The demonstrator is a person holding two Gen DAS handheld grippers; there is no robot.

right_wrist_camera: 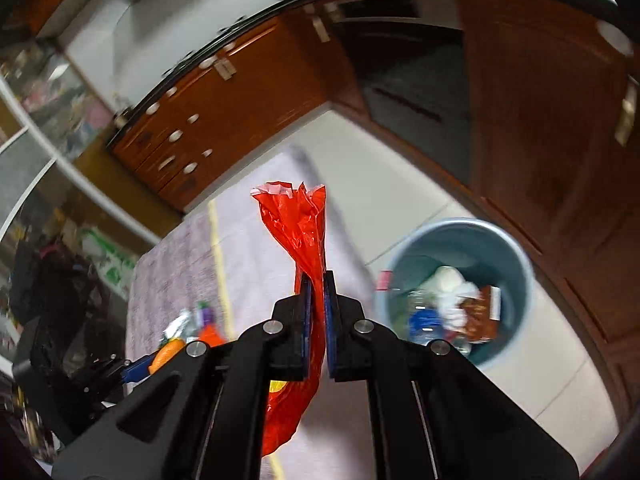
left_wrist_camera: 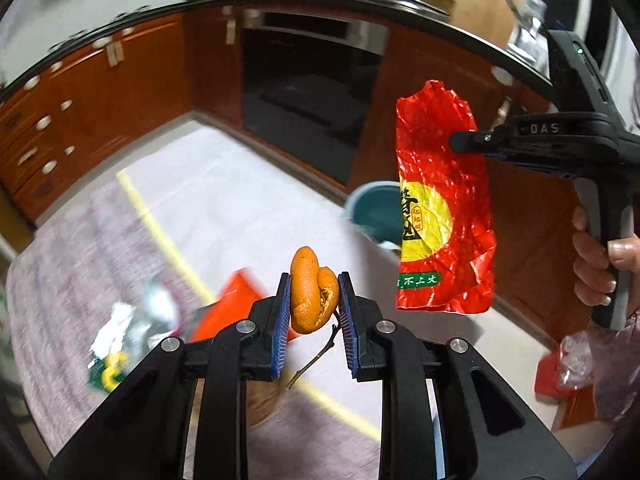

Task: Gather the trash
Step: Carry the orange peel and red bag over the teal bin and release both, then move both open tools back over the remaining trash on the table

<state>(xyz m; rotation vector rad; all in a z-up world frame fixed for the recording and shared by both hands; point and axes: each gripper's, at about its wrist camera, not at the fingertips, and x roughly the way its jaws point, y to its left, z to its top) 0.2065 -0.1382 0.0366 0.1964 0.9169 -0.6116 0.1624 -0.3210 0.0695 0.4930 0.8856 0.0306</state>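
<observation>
Fingers first: the left gripper point(left_wrist_camera: 313, 300) is pinching a curled piece of orange peel point(left_wrist_camera: 311, 294) between its blue pads point(left_wrist_camera: 282, 312), low in the centre of the left wrist view, jaws standing narrow around it. A thin twig point(left_wrist_camera: 316, 354) is dangling just beneath the peel. Over on the right of that same view, the right gripper point(left_wrist_camera: 464, 142) is clamping a crinkled red wrapper point(left_wrist_camera: 440, 204), which is hanging down flat and showing its yellow circle, with a person's hand point(left_wrist_camera: 596, 264) wrapping the handle at the far right edge. In the right wrist view the jaws are pressing nearly together on the twisted neck of that wrapper, its red top fanning out above the fingertips at centre frame. A blue-grey trash bin point(right_wrist_camera: 516, 264) is sitting on the floor at the right of that view, already holding a bottle point(right_wrist_camera: 426, 322) and crumpled paper. More litter point(left_wrist_camera: 116, 336) is lying on the pale mat point(left_wrist_camera: 72, 264) at the lower left, blurred, and brown cabinets point(left_wrist_camera: 120, 92) are running across the top
</observation>
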